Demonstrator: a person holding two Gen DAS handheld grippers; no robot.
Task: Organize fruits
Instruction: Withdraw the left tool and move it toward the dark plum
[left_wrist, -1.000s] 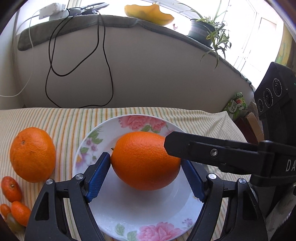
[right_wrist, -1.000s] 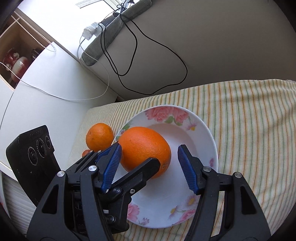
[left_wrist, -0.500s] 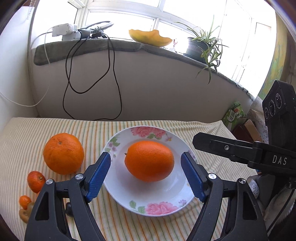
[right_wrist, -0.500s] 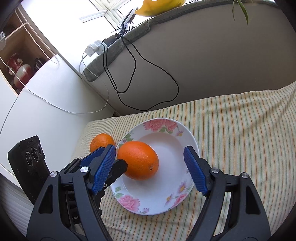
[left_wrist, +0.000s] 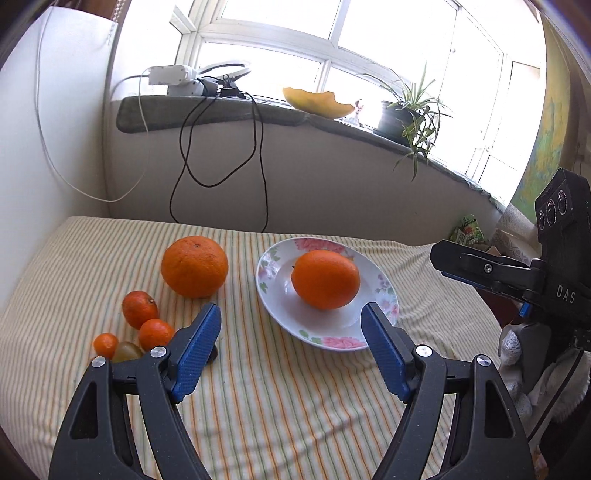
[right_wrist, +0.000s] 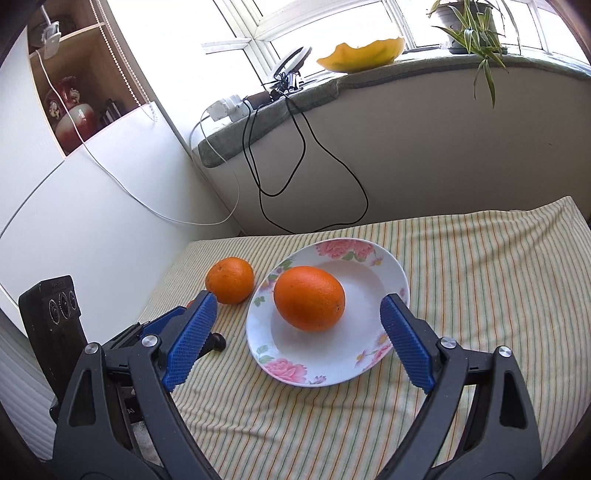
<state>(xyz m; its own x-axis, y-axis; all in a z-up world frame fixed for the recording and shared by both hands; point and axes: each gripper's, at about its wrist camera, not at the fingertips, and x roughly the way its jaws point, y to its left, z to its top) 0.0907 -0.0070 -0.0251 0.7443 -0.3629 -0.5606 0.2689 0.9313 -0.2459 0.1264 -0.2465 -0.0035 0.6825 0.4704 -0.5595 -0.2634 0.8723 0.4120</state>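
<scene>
small fruits (right_wrist: 190, 304) hidden (behind fingers)

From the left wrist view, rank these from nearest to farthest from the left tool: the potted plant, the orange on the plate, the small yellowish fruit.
1. Small yellowish fruit: beside the left tool, at its left finger.
2. Orange on the plate: ahead, slightly right, on the floral plate.
3. Potted plant: far back on the windowsill, right.

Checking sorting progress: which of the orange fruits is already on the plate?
The large orange on the floral plate. The other large orange and the smaller fruits lie on the striped cloth.
</scene>
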